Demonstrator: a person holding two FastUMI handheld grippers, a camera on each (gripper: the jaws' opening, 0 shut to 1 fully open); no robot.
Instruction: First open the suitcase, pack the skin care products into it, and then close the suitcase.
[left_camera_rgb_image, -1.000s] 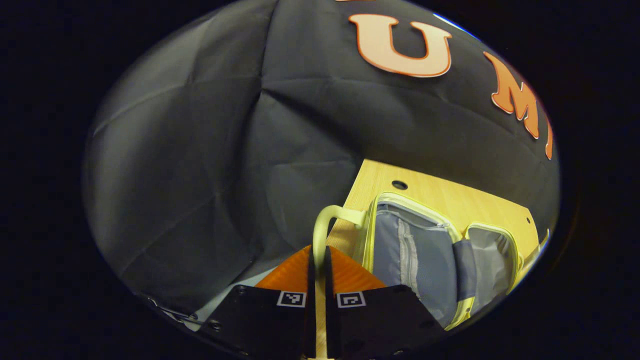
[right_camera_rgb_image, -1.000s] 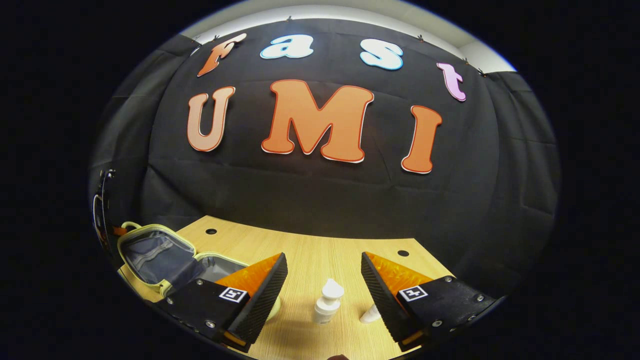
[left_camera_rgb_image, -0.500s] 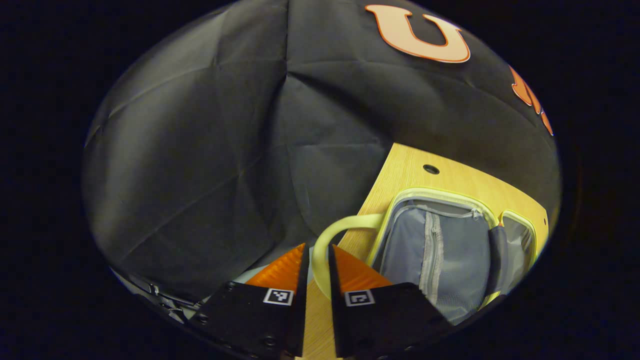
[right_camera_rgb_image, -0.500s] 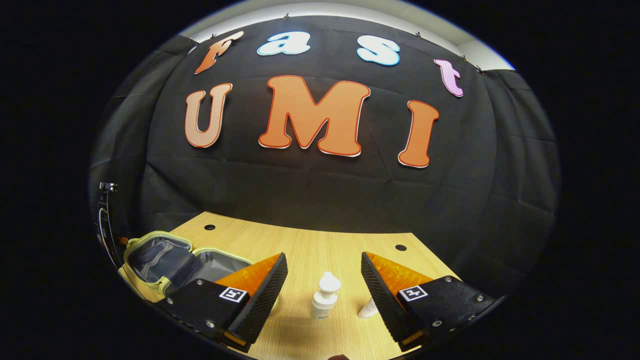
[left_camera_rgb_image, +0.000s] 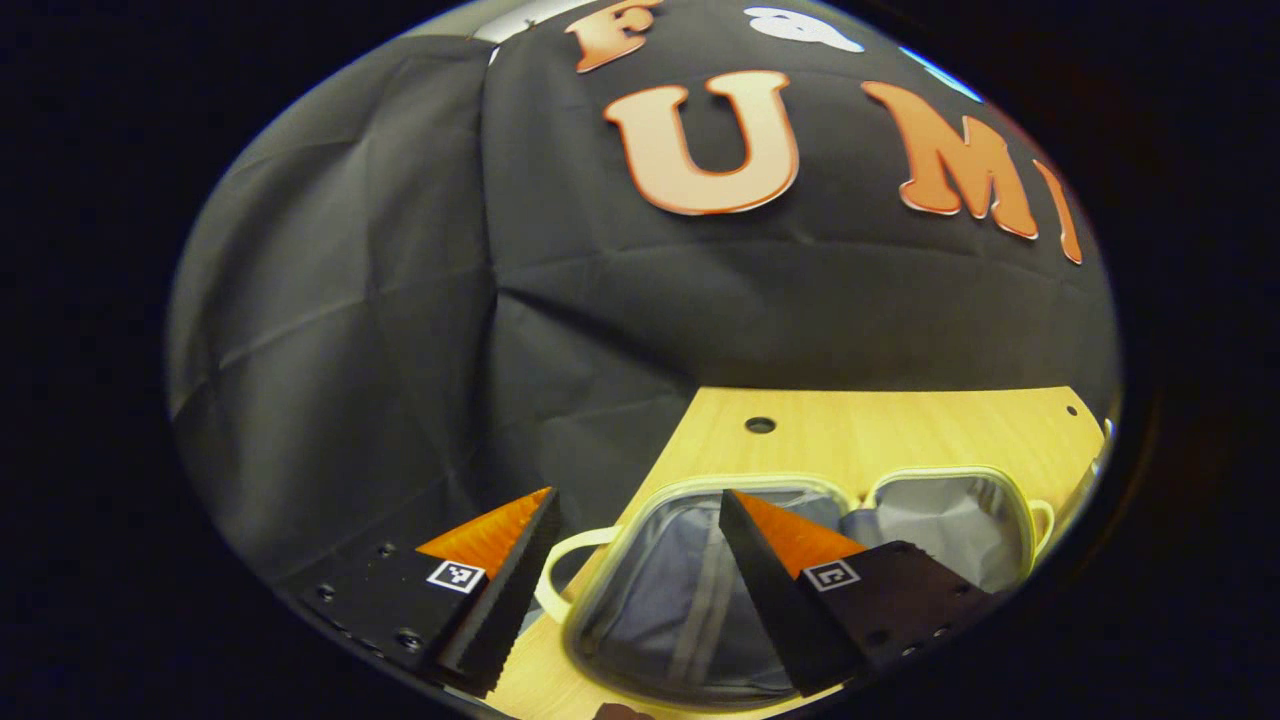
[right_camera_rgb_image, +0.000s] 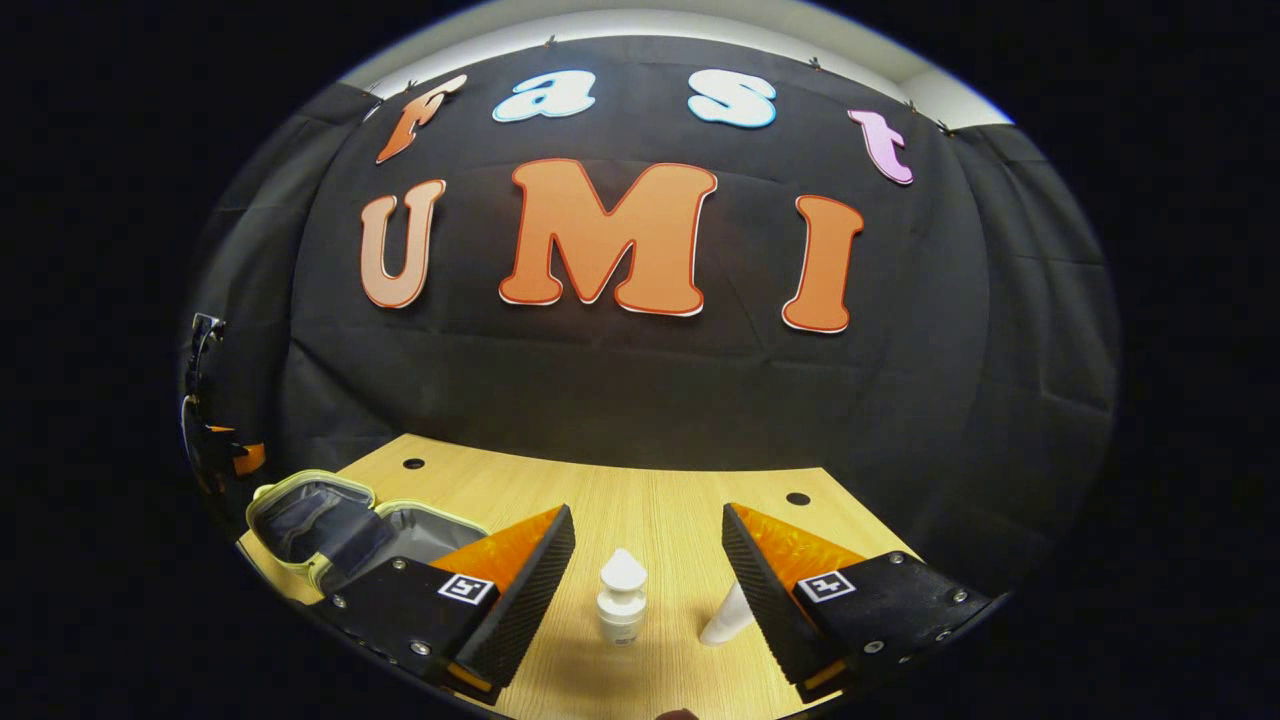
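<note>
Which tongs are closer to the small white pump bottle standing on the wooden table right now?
Right. The right tongs hang open just before the small white pump bottle; the left tongs hang open over the pale green suitcase.

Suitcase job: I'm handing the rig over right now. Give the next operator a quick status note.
Left gripper: open, over the suitcase, holding nothing.
Right gripper: open, empty, aimed at the pump bottle standing on the table.
A second white bottle sits just right of it.
Done: suitcase lies open at the table's left end; its handle is free.
Left: pack both bottles, then close the suitcase.
</note>
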